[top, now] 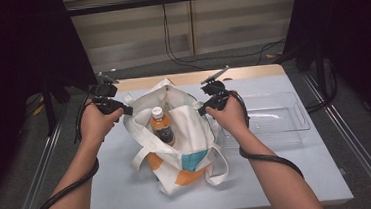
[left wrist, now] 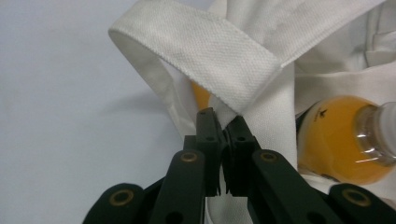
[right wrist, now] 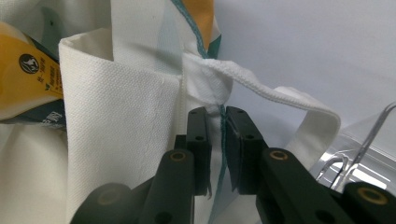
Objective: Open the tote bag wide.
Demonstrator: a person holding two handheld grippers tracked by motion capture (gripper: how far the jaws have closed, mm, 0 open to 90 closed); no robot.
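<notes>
From above, the white tote bag (top: 176, 135) sits mid-counter (top: 130, 189) with an orange bottle (top: 161, 126) inside, while the left tool (top: 124, 111) and right tool (top: 203, 110) grip opposite rim edges; the left gripper view shows jaws pinching rim fabric (left wrist: 224, 112), the right gripper view likewise pinching the seam (right wrist: 219, 116)

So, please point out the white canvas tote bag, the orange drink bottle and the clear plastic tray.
white canvas tote bag (top: 196, 134): high view, right side panel.
orange drink bottle (top: 162, 127): high view, labelled body.
clear plastic tray (top: 302, 118): high view, right rim.
</notes>
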